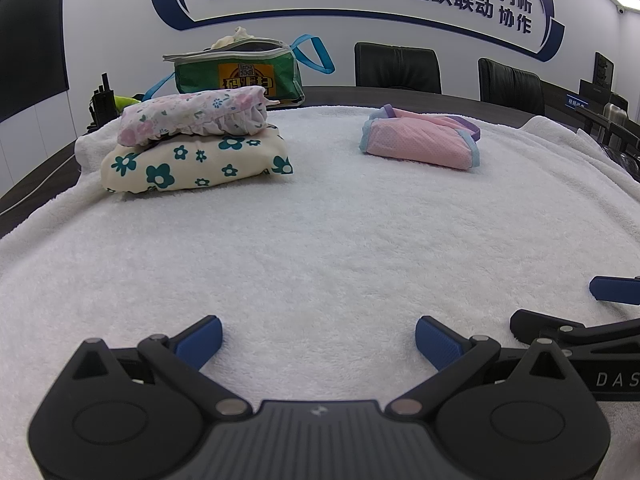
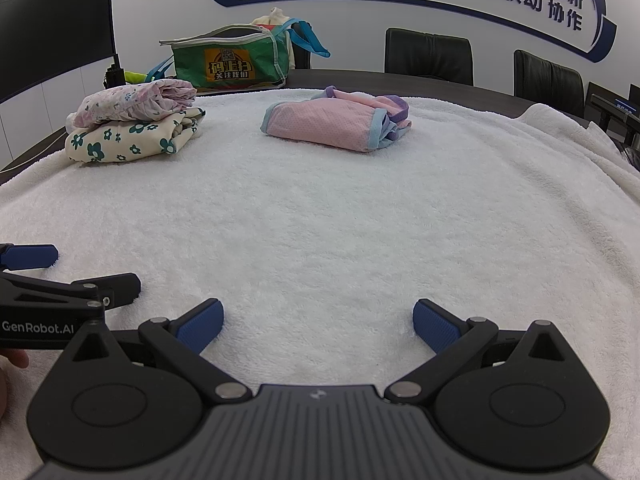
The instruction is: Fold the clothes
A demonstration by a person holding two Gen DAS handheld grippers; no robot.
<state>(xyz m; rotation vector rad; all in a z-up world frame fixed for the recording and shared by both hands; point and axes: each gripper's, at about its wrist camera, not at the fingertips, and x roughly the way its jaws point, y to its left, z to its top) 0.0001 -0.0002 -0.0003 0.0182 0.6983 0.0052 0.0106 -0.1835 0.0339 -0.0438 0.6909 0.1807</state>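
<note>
Both claws, left and right, spread and empty over towel. Folded pink garment far ahead, beside stack. Risk: snagging terry loops, unfolding it on pickup.

Left gripper: black linkage arms, grey ribbed body.
Fingers: ribbed blue pads.
Pivots behind the fingers: silver round pins.
Right gripper: same build.
Marking: white "GenRobot.AI" (on the left gripper's side).
</note>
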